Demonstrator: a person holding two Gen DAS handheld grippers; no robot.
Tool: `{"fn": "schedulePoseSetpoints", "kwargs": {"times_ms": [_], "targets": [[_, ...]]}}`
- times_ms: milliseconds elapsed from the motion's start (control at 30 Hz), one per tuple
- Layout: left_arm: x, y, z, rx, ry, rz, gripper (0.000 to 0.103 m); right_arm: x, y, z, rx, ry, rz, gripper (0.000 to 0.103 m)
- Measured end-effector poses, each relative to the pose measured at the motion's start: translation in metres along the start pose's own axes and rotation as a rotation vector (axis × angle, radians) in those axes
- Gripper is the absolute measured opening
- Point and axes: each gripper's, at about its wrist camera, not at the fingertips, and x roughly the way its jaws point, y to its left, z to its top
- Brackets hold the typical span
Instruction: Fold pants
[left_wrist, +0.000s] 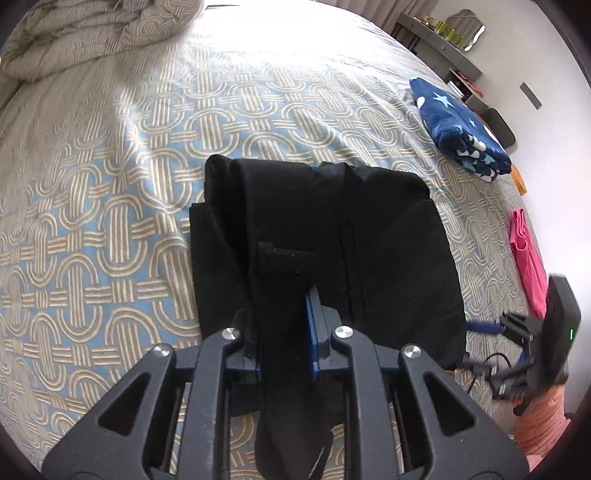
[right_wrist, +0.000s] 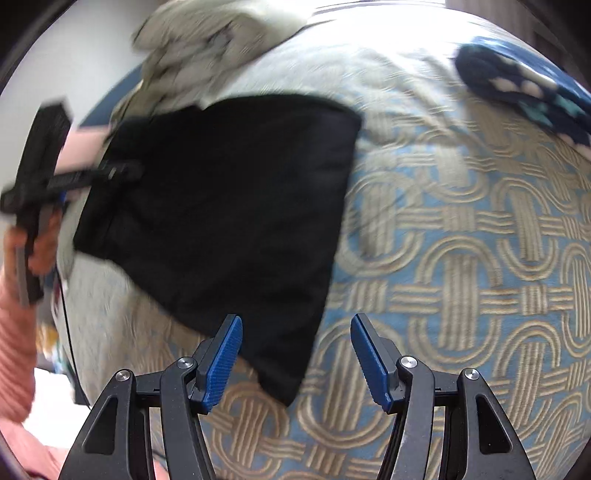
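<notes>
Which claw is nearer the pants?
Left. The left claw is clamped on the pants' near edge; the right claw hangs open, just off their corner.

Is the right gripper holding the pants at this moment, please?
No, the right gripper is open and its pads grip nothing, above the pants.

Close wrist views, shared black pants (left_wrist: 325, 236)

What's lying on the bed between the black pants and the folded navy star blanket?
Nothing: between the black pants and the navy star blanket only bare patterned bedspread shows, clearest in the left wrist view.
</notes>
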Motion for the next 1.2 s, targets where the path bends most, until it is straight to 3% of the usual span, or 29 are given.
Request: {"fn": "schedulePoseSetpoints", "kwargs": {"times_ms": [67,167,200,233,300,367,500,600,667,733,833,900,967,1100,1200], "targets": [[-0.002,0.0,0.0,-0.006,-0.004,-0.012,0.019,0.001,0.014,-0.007,-0.082,0.023,-0.019,0.062],[-0.007,0.002,0.003,-0.012,-0.013,-0.028,0.019,0.006,0.029,-0.016,-0.174,0.011,-0.119,0.059],[-0.009,0.003,0.004,-0.016,-0.017,-0.03,0.019,0.009,0.027,-0.016,-0.157,0.014,-0.131,0.035],[-0.01,0.003,0.005,-0.019,-0.019,-0.034,0.019,0.011,0.023,-0.015,-0.12,0.02,-0.132,0.017],[-0.011,0.003,0.004,-0.02,-0.022,-0.034,0.019,0.007,0.009,-0.014,-0.008,0.002,-0.079,0.009],[-0.009,0.005,0.002,-0.015,-0.016,-0.027,0.019,-0.009,0.01,-0.019,-0.005,-0.047,-0.086,0.007],[0.001,0.012,0.002,-0.038,0.001,-0.026,0.019,-0.028,0.02,-0.037,-0.056,-0.056,-0.137,0.006],[0.01,0.021,-0.001,-0.069,0.021,-0.032,0.019,-0.009,0.013,-0.053,-0.067,0.065,-0.15,0.006],[0.011,0.024,-0.004,-0.081,0.023,-0.042,0.02,-0.007,0.002,-0.059,-0.036,0.098,-0.134,0.007],[0.01,0.025,-0.005,-0.078,0.022,-0.045,0.02,-0.02,-0.012,-0.053,0.018,0.069,-0.064,0.008],[0.01,0.023,-0.005,-0.068,0.023,-0.033,0.02,-0.046,-0.04,-0.022,0.095,-0.045,-0.01,0.03],[0.011,0.021,-0.005,-0.059,0.024,-0.017,0.021,-0.053,-0.06,0.009,0.129,-0.114,-0.066,0.046],[0.011,0.02,-0.005,-0.05,0.024,-0.007,0.021,-0.049,-0.073,0.043,0.152,-0.135,-0.098,0.047],[0.013,0.02,-0.005,-0.055,0.029,-0.009,0.022,-0.018,-0.089,0.094,0.238,-0.117,0.063,0.047],[0.014,0.021,-0.004,-0.056,0.036,-0.011,0.022,0.01,-0.088,0.123,0.27,-0.101,0.121,0.047]]}}
